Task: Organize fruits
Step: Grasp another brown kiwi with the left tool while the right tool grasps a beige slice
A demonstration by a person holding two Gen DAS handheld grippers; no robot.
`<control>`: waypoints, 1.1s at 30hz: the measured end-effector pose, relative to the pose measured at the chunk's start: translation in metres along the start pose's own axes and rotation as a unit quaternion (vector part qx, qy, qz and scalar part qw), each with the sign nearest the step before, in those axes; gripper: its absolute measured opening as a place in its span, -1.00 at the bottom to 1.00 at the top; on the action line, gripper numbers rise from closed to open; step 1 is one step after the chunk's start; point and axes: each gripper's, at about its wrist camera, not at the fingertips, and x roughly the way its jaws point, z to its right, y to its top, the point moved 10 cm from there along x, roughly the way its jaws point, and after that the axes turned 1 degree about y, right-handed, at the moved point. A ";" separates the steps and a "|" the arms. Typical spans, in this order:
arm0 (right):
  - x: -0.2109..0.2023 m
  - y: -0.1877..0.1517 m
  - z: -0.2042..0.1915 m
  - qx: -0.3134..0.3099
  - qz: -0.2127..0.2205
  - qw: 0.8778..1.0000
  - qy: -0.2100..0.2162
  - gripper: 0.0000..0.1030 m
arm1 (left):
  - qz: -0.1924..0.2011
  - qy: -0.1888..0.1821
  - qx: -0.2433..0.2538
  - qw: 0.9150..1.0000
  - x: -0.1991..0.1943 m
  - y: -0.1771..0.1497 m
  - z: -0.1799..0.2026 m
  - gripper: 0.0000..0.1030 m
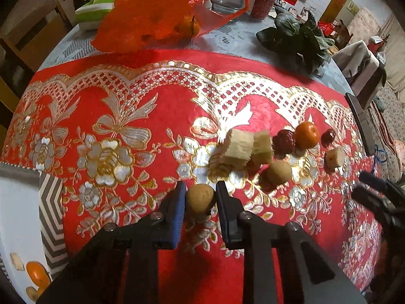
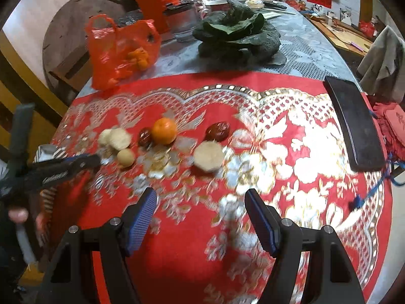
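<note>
At the far left of your left wrist view, a white tray [image 1: 17, 202] with a zigzag rim already carries a mandarin and some pale pieces. Just right of it, low in the middle of the frame, your left tongs [image 1: 200, 197] are clamped on a small round tan fruit [image 1: 200, 198], one blue pad pressing each side, over the red and gold cloth [image 1: 114, 106] on the worktop. Further right, in a loose row, lie two pale cut chunks [image 1: 240, 147], another tan fruit [image 1: 278, 172], a dark red date [image 1: 284, 140], an orange mandarin [image 1: 306, 135], a second date [image 1: 328, 136] and a small pale piece [image 1: 334, 157].

In your right wrist view the left tool reaches in from the left edge. Your right tongs [image 2: 201, 215], bottom centre, stand wide apart with nothing between them, only cloth below. Beyond them, slightly right, sits a pale round slice [image 2: 208, 155]. A dark flat phone [image 2: 354, 124] lies at the right edge. An orange plastic bag [image 2: 119, 50] of mandarins sits upper left, leafy greens [image 2: 238, 35] upper centre.
</note>
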 end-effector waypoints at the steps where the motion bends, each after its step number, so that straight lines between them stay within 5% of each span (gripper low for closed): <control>1: 0.004 0.003 0.001 -0.004 -0.001 1.000 -0.005 0.49 | 0.000 -0.001 0.001 1.000 -0.001 0.000 0.000 -0.55; 5: 0.023 0.017 0.001 -0.031 -0.005 0.999 -0.025 0.42 | 0.003 0.000 0.000 1.000 -0.012 -0.007 0.000 -0.55; 7: 0.031 0.020 0.000 -0.048 -0.013 0.998 -0.035 -0.01 | 0.004 -0.001 -0.003 1.000 -0.017 -0.010 -0.001 -0.55; 10: 0.036 0.023 0.003 -0.060 -0.019 0.997 -0.047 -0.33 | 0.002 -0.001 -0.008 1.000 -0.022 -0.017 -0.004 -0.55; 19: 0.007 0.010 -0.007 -0.059 -0.010 0.998 -0.033 -0.33 | 0.016 0.004 -0.020 1.000 -0.043 -0.025 -0.013 -0.55; 33: -0.020 -0.023 -0.081 -0.092 -0.009 0.996 0.012 -0.33 | 0.033 0.014 -0.024 0.999 -0.076 -0.038 -0.020 -0.55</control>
